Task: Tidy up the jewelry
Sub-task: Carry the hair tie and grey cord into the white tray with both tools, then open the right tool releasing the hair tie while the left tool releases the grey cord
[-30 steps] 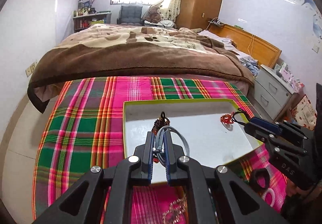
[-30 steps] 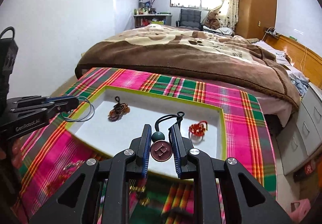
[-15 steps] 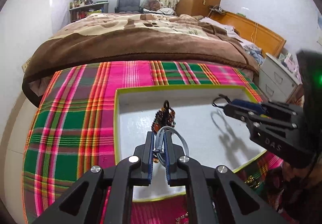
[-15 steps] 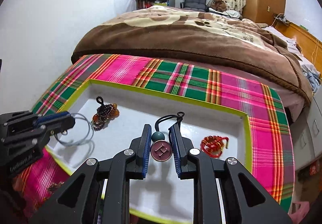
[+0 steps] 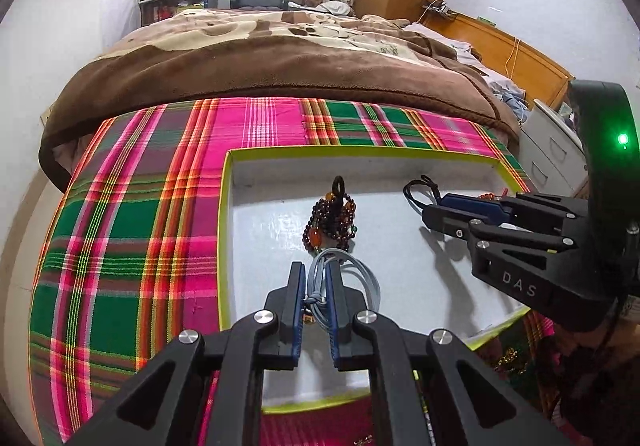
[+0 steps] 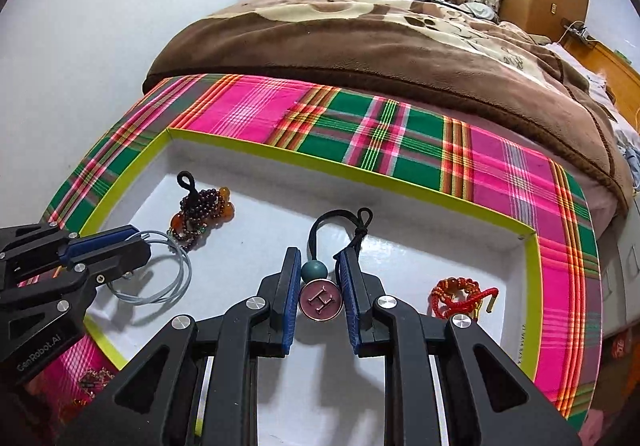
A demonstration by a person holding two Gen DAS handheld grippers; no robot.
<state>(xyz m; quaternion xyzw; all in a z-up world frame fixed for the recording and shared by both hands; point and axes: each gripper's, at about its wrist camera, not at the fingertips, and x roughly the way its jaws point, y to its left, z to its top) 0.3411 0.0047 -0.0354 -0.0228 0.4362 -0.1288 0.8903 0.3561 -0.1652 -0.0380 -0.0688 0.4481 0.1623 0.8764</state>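
Right wrist view: plaid cloth point(image 6: 256, 109) — pink, green, woven and flat — spread at the foot of the bed, likely to give a soft work surface. On it sits the tray point(image 6: 400, 181), shallow, glossy white floor, lime-green cardboard rim; it reads as the collecting place for the jewelry.

Already lying inside: beaded bracelet point(image 6: 200, 211), dark round beads with amber ones, bunched near the far left corner; red knotted cord bracelet point(image 6: 460, 296) toward the right side, well apart.

Left gripper point(image 5: 316, 300) — jaws narrow, pinching a thin grey-blue cord loop point(image 5: 360, 282), limp, hanging over the tray floor just beside the beads.

Right gripper point(image 6: 320, 286) — jaws closed on a pendant point(image 6: 320, 300), a pink disc with metal H, teal bead above, black cord looping forward. Both pieces held low over the tray, probably for release.
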